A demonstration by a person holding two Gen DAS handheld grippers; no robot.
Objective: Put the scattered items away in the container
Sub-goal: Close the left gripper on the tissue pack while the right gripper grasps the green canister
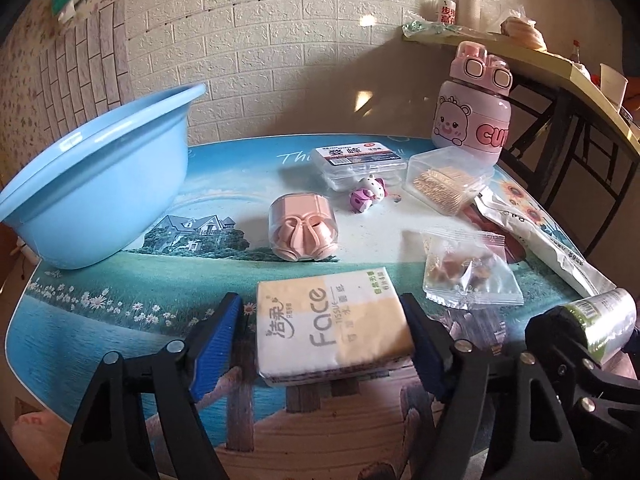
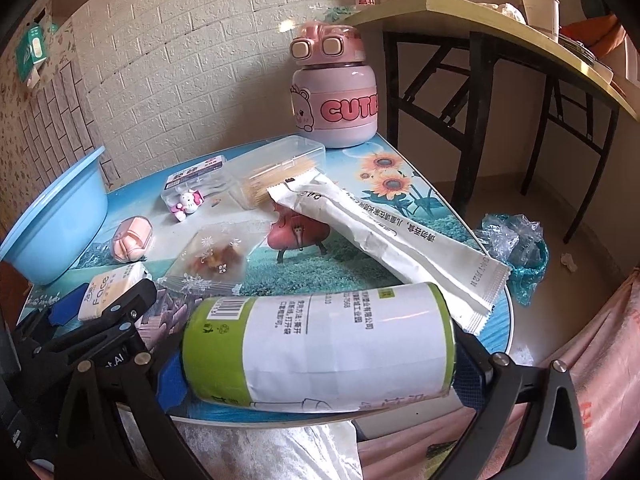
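the blue basin (image 1: pixel 92 184) sits far left, the right gripper (image 2: pixel 320 364) clamps a labelled roll (image 2: pixel 320 344), and the left gripper (image 1: pixel 324 340) straddles the tissue pack (image 1: pixel 332 328), right pad touching, left pad apart, so the soft pack may skid sideways.

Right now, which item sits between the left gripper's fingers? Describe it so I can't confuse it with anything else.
Start at the blue basin on the table's left, then come to the near edge. Between the left gripper lies a flat tissue pack. Unlike the clear snack bag beside it, it is opaque white and yellow, printed "Face".
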